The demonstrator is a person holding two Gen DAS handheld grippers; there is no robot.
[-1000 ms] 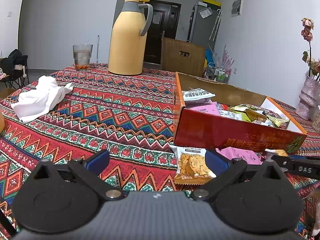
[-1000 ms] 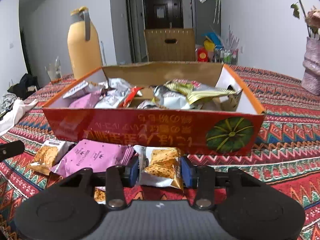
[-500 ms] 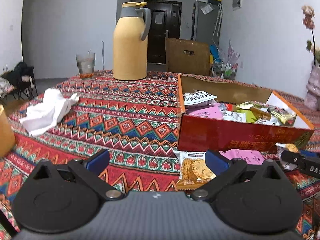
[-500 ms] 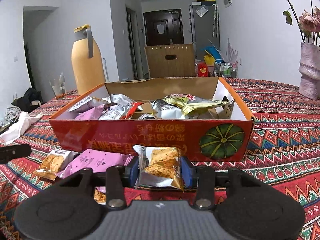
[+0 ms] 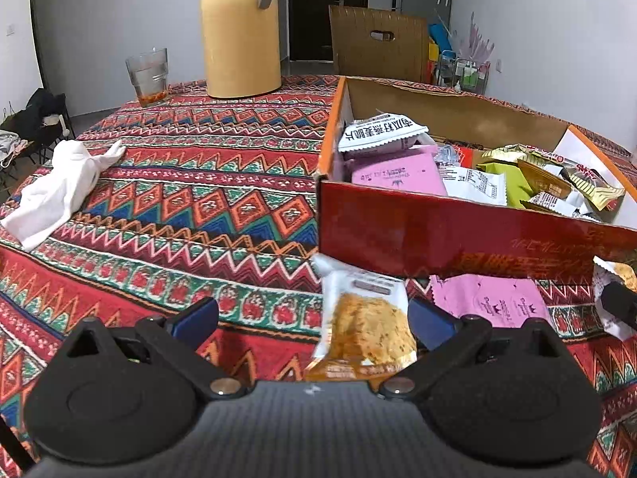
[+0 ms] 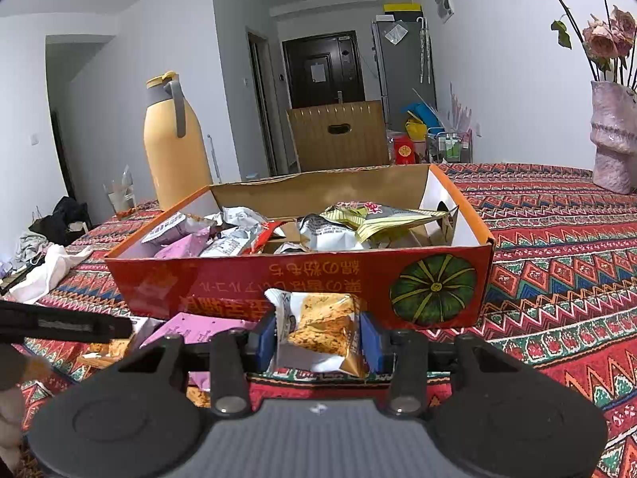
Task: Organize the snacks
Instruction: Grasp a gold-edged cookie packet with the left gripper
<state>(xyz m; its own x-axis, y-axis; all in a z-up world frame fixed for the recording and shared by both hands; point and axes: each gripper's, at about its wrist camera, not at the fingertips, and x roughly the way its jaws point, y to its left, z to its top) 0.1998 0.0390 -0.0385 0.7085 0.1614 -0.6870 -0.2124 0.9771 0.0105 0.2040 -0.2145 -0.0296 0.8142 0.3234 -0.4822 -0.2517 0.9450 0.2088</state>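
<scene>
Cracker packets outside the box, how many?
2: one cracker packet lies inside the open left gripper; a second cracker packet is clamped in the right gripper. More may hide beneath the grippers.

left claw [image 5: 312,318] spread wide, right claw [image 6: 320,336] clamped, tilted downward

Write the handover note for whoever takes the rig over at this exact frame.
Right tool: shut on a cracker packet, held in front of the red box.
Left tool: open, around a second cracker packet lying on the tablecloth; not gripped.
A pink packet lies loose beside the box.
Done: many snacks are in the box.
Left: drop the held packet in, grip the second, then collect the pink one.
</scene>
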